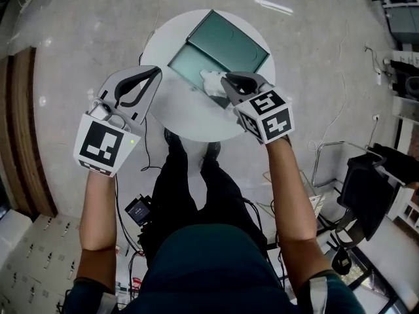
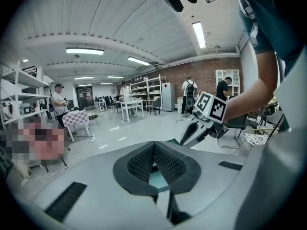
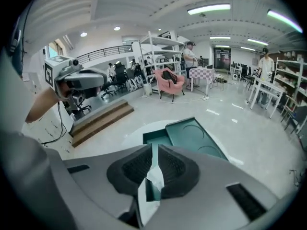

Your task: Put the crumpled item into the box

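Observation:
A teal box [image 1: 191, 63] lies open on the round white table [image 1: 177, 113], its lid [image 1: 230, 40] folded back on the far side. My right gripper [image 1: 225, 80] is shut on a white crumpled paper [image 1: 212, 84] at the box's near right edge. In the right gripper view the paper [image 3: 153, 172] sits pinched between the pads, with the box [image 3: 188, 134] just beyond. My left gripper [image 1: 156, 71] hangs over the table's left rim, shut and holding nothing. In the left gripper view, its pads [image 2: 142, 163] meet, and a sliver of teal shows under them.
The table is small, with shiny grey floor all around it. A dark chair [image 1: 366, 188] and cables stand to my right. Shelves, tables and several people fill the far workshop in the gripper views. Wooden steps [image 3: 98, 121] lie to the left.

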The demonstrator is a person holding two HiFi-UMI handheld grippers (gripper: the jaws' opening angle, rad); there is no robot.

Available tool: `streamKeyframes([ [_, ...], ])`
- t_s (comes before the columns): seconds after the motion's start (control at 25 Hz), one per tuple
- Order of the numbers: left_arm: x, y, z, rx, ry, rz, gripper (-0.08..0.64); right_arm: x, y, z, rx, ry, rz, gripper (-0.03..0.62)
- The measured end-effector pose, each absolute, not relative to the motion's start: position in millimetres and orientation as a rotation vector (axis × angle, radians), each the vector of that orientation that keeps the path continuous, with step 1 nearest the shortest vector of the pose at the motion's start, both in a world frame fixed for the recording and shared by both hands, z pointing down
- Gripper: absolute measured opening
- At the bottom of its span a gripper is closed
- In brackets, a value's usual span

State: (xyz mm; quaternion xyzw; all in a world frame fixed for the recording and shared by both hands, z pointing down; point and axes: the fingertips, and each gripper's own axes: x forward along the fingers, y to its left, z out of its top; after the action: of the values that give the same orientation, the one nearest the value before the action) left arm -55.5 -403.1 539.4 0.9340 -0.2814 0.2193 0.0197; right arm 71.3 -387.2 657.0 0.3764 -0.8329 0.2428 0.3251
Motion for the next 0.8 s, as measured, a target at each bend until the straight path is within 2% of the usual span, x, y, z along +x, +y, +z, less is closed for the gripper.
streamKeyframes([
  [0.48,-55,-348,399,3.024,-0.956,0.620,0.018,71,-354,425,1.147,-2.498,0.317,0.046],
  [0.8,-52,-303,315,3.136,-1.016,0.609,0.018,66,-303,317,1.147,-2.600,0.164,0.037],
])
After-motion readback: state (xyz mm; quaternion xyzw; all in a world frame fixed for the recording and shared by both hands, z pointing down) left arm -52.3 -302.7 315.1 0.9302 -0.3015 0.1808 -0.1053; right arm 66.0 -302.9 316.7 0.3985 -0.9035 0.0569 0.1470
